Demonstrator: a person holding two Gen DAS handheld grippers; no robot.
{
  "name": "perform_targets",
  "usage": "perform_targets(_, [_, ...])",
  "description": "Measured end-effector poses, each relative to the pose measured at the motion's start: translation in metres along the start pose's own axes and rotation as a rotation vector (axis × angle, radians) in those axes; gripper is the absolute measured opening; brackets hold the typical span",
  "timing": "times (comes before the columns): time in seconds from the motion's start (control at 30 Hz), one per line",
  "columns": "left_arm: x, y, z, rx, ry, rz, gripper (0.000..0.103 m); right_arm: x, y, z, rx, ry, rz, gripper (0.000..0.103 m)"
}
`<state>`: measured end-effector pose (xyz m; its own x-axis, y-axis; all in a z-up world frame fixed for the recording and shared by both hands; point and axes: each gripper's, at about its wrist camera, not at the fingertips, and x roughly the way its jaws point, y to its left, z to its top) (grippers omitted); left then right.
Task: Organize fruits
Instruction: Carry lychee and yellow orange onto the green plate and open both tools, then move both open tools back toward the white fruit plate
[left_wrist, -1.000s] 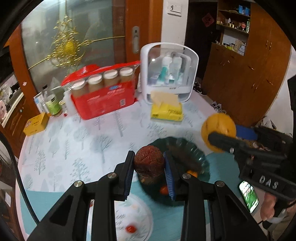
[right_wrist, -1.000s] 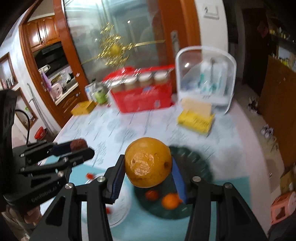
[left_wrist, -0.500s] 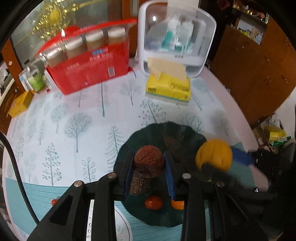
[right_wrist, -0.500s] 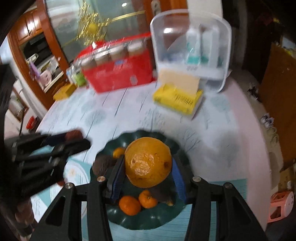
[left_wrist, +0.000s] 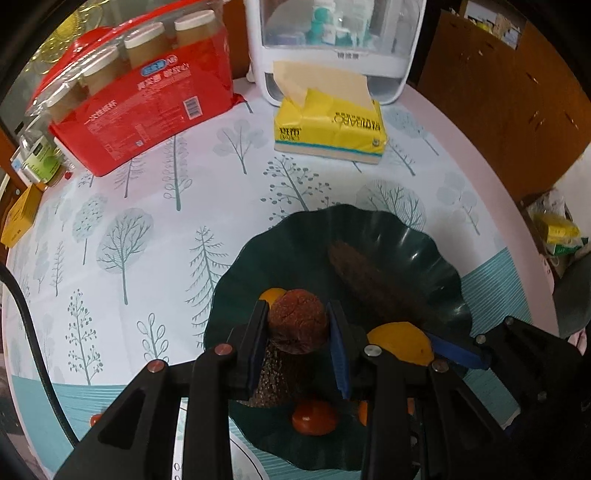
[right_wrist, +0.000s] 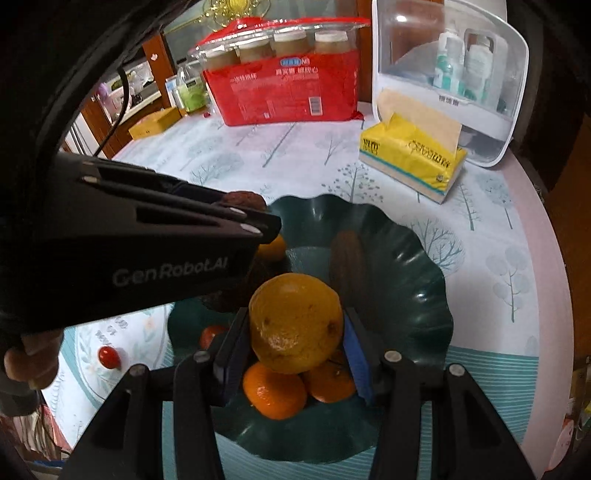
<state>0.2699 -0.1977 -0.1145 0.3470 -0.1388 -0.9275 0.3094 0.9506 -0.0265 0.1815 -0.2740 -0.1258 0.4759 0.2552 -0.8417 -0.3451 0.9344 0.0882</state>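
Observation:
My left gripper is shut on a round dark brown fruit and holds it low over the left part of the dark green scalloped plate. My right gripper is shut on a large orange and holds it just above the plate. The right gripper also shows in the left wrist view, with its orange. The left gripper crosses the right wrist view. On the plate lie two small tangerines, a small red fruit, a small orange fruit and a brown oblong fruit.
A yellow tissue pack, a white clear-front storage box and a red pack of jars stand at the back of the tree-print tablecloth. A white plate with a small red fruit lies left of the green one.
Both grippers have dropped and moved forward over the green plate with their fruits still held. The plate now fills the lower part of both views.

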Motion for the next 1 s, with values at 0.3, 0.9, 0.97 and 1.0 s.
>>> perform_targets(0.3, [0.017,-0.008,-0.008,0.060,0.012,0.010,0.030,0.003,0.004,-0.003,-0.023,-0.031,0.004,0.053])
perform_targets(0.9, [-0.008,-0.013,-0.011,0.091,-0.037,0.035,0.060,-0.018,0.003,0.000,-0.007,-0.079,0.024,0.057])
perform_targets(0.97, [-0.013,-0.013,-0.012,0.085,-0.047,0.040,0.061,-0.023,0.004,-0.001,-0.006,-0.087,0.025,0.057])
perform_targets(1.0, [-0.016,-0.012,-0.013,0.081,-0.053,0.043,0.061,-0.025,0.004,-0.001,-0.005,-0.090,0.024,0.057])
